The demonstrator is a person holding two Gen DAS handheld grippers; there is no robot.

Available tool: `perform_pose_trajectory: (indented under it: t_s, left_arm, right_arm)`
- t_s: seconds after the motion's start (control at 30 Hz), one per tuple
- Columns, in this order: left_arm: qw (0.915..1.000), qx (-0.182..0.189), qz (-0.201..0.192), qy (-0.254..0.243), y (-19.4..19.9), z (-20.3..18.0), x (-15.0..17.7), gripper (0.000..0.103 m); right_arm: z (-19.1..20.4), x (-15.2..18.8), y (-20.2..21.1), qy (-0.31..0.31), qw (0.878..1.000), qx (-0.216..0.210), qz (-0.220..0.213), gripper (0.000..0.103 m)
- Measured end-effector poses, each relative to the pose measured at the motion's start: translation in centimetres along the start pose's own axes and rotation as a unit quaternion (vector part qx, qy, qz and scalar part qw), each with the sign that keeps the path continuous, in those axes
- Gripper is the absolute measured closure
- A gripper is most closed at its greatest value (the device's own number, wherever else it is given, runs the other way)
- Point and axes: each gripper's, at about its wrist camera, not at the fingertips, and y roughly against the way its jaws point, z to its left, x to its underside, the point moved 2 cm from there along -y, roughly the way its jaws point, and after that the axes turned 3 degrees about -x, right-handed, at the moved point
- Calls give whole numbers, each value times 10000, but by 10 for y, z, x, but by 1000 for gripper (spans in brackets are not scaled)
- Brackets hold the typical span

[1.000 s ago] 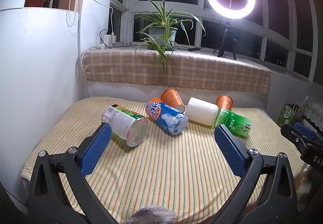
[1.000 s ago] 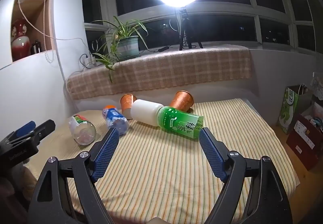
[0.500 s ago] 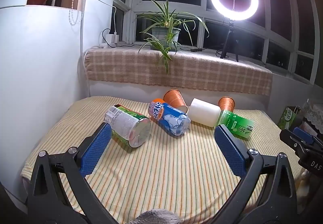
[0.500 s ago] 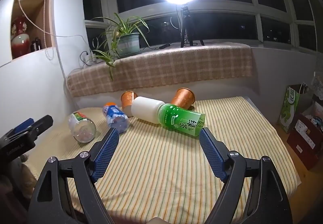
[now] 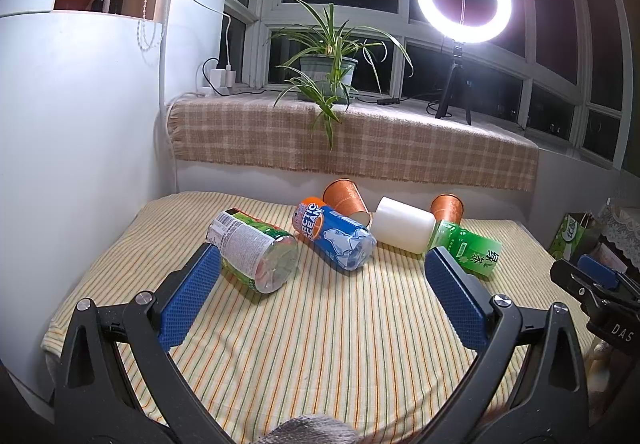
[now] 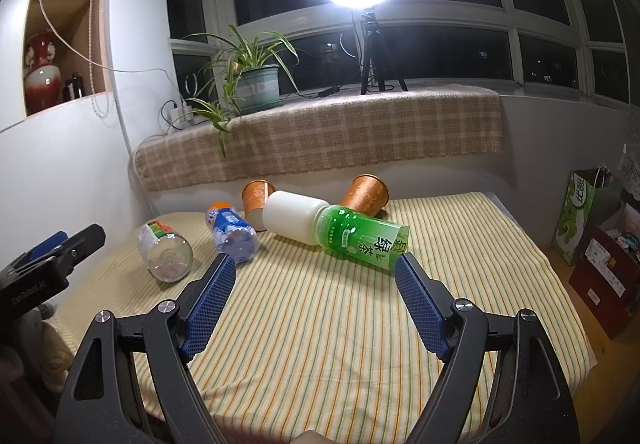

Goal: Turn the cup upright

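1. Two orange paper cups lie tipped on their sides at the far edge of the striped yellow tablecloth [image 5: 320, 344]: the left orange cup [image 5: 345, 198] behind the blue-labelled plastic bottle [image 5: 336, 236], the right orange cup [image 5: 447, 209] behind the white cylindrical container [image 5: 404, 225] and touching the green tea bottle [image 5: 468, 249].
2. Nearer the left side rests a clear jar with a green and white label [image 5: 252, 250], also lying down.
3. Both claws stand spread wide and empty: the left gripper [image 5: 320, 292] hangs over bare cloth facing the jar and bottle, the right gripper [image 6: 314, 304] faces the green bottle, with the right-hand cup beyond it.
4. To my eye this is the approach; nothing has been touched yet, and I cannot tell which cup is meant.
5. Next, a claw would need to pass over or round the bottles in front, straddle a cup's wall and close gently, since thin paper would crush.
6. Compared with a second ago, both views show everything sitting a little lower and fuller in frame, so the grippers seem to have eased forward slightly; the objects themselves have not shifted.
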Motion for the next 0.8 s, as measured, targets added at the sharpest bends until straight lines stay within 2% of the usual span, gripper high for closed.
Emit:
perform_pose_trajectory:
  t_s: [0.8]
  left_arm:
    - [10000, -4, -1, 4, 2, -2, -3, 0]
  right_arm:
    - [1, 1, -3, 15, 10000, -24, 37, 21]
